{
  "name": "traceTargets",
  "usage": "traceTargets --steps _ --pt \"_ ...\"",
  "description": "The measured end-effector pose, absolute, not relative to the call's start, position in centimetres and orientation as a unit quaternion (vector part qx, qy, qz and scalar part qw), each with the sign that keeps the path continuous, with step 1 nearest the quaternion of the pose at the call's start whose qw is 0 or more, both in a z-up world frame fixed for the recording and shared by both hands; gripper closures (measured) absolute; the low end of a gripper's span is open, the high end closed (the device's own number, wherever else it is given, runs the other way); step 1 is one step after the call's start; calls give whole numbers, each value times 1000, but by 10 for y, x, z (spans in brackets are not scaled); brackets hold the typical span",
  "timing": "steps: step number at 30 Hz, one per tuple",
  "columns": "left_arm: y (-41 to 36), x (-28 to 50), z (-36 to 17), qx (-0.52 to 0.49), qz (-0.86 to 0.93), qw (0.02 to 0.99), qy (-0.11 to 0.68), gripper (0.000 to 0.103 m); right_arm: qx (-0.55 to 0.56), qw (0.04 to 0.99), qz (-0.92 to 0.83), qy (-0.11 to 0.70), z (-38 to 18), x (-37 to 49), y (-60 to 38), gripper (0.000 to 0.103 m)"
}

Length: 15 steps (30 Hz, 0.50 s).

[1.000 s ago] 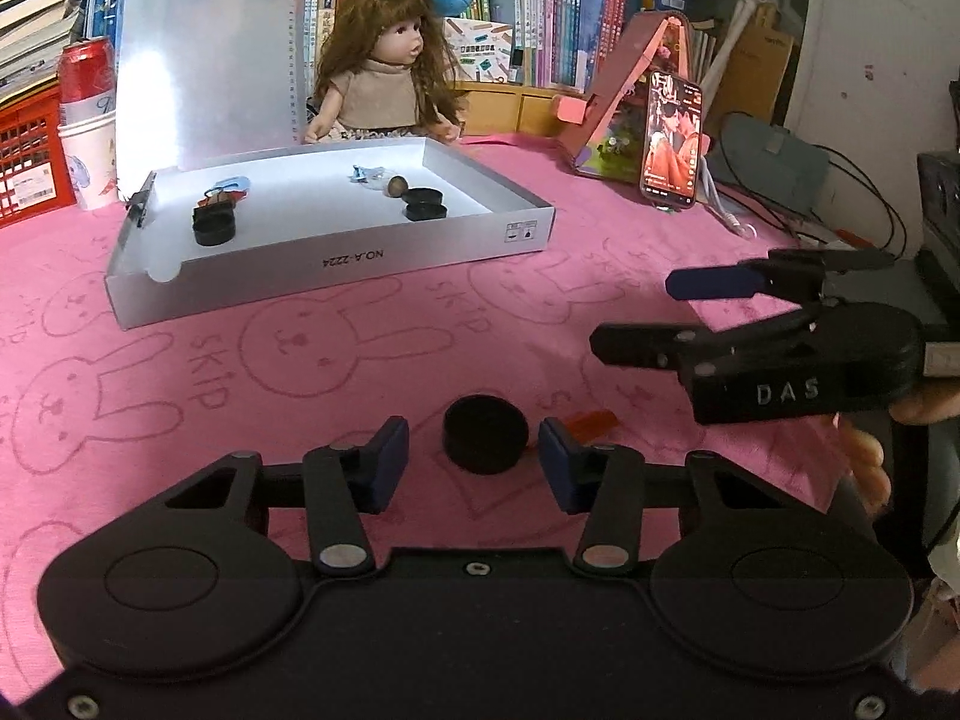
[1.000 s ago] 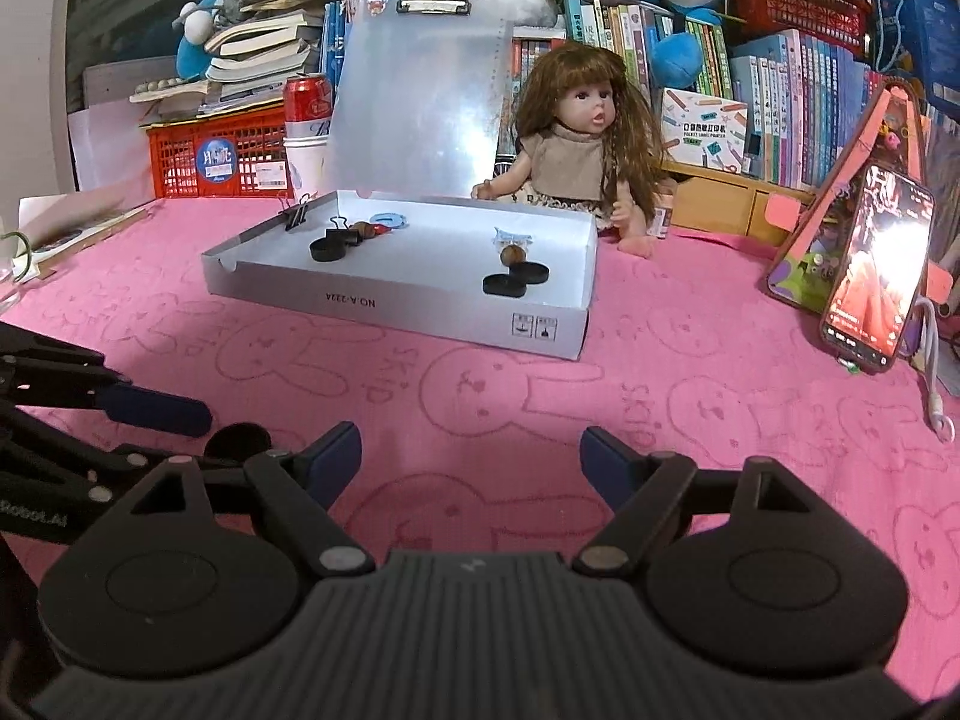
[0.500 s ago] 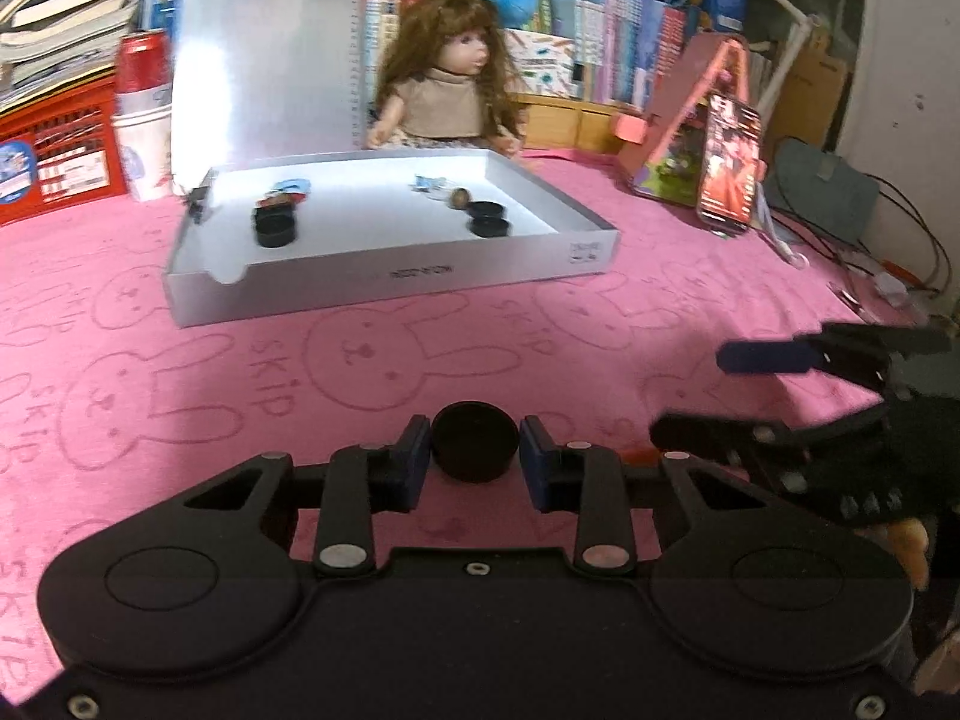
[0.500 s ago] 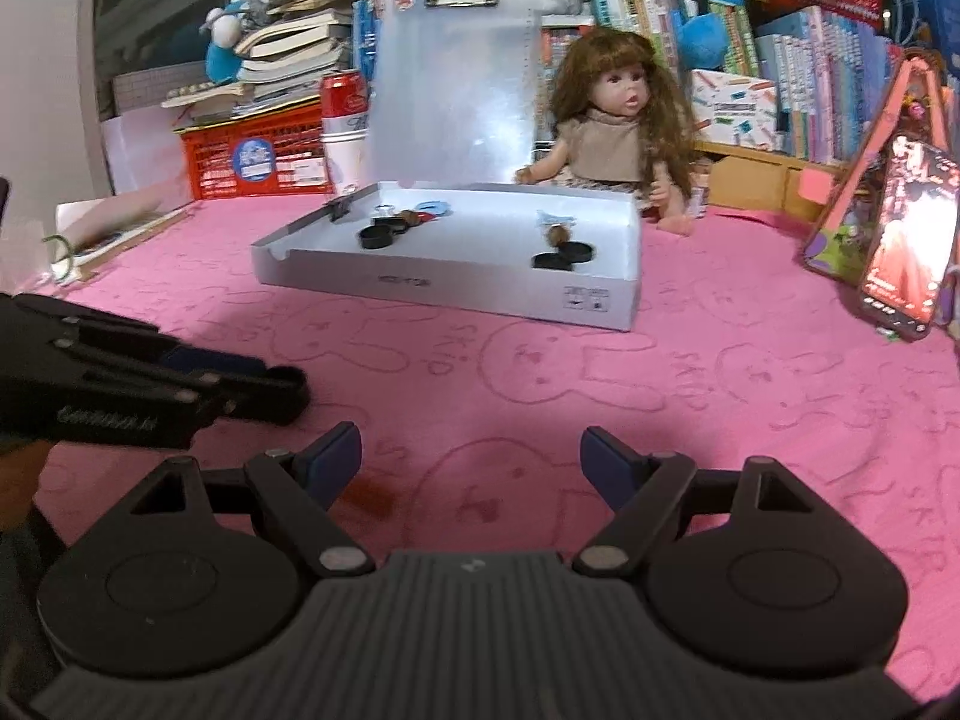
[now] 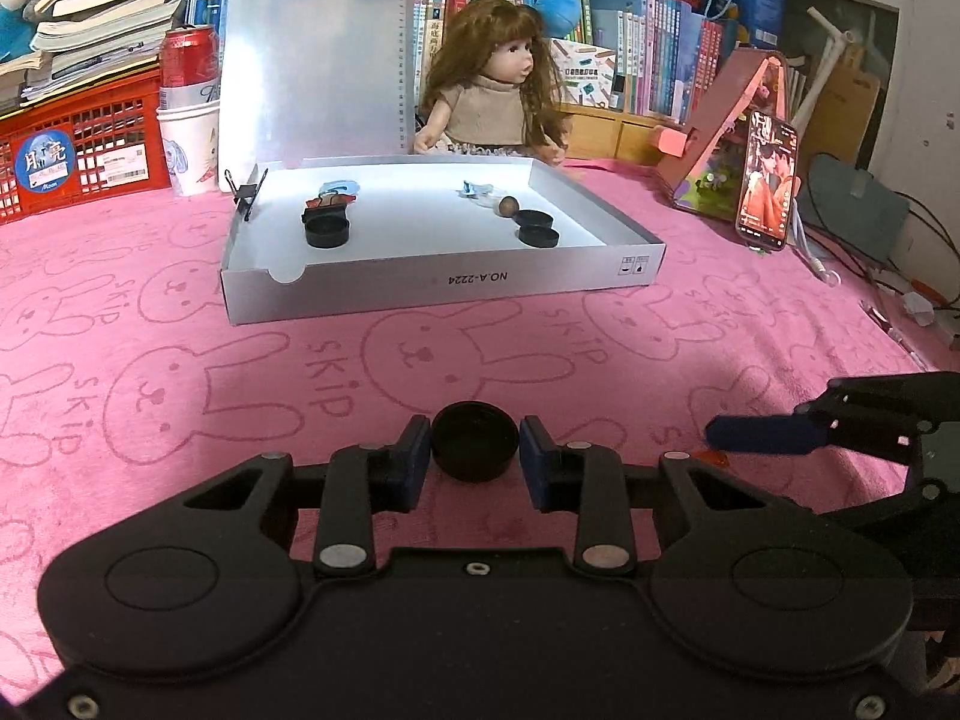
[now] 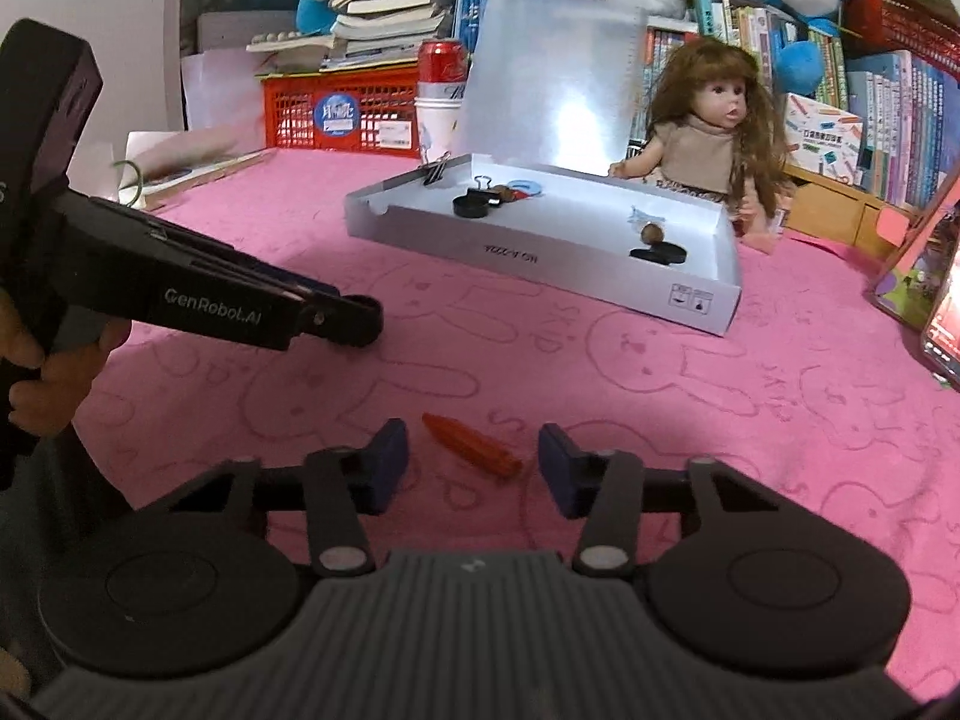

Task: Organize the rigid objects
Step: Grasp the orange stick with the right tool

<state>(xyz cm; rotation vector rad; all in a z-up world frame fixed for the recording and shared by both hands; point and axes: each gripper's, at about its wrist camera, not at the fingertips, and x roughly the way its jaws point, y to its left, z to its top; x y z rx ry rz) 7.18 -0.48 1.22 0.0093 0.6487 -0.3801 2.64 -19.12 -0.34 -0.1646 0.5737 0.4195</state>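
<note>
A black round cap (image 5: 476,443) sits between the blue pads of my left gripper (image 5: 476,451), which is shut on it just above the pink cloth. The right wrist view shows that same left gripper (image 6: 354,319) at the left, with the cap at its tip. A small orange-red stick (image 6: 471,445) lies slanted on the cloth between the jaws of my right gripper (image 6: 474,462). Those jaws are closing, and neither pad touches the stick. A white shallow box (image 5: 444,287) stands further back, holding black caps (image 5: 327,232), a brown nut (image 5: 509,204) and a binder clip.
A doll (image 5: 501,102) sits behind the box, in front of a clear clipboard (image 5: 312,54). A phone on a pink stand (image 5: 768,180) is at the right. A red basket (image 5: 78,138), a can in a paper cup (image 5: 189,120) and books line the back.
My left gripper shut on the black cap a second ago and has kept hold. My right gripper swung over to the orange-red stick and its jaws have narrowed around it.
</note>
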Motion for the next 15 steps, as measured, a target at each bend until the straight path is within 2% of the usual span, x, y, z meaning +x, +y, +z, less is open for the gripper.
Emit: traceTargets --steps 3,4,5,8,15 --pt "-5 72 12 4 -184 931 316 72 -69 934 205 284 -4 29 -191 70" --pt "-5 72 12 3 -183 931 316 72 -68 934 205 284 -4 29 -191 82" --pt "-5 72 12 3 -182 931 316 72 -68 934 203 285 -4 29 -190 87" --pt "-3 72 13 0 -178 932 314 72 -72 935 200 285 -3 30 -189 90" --pt "-2 77 16 -9 -171 934 313 72 -61 939 191 278 0 33 -189 90"
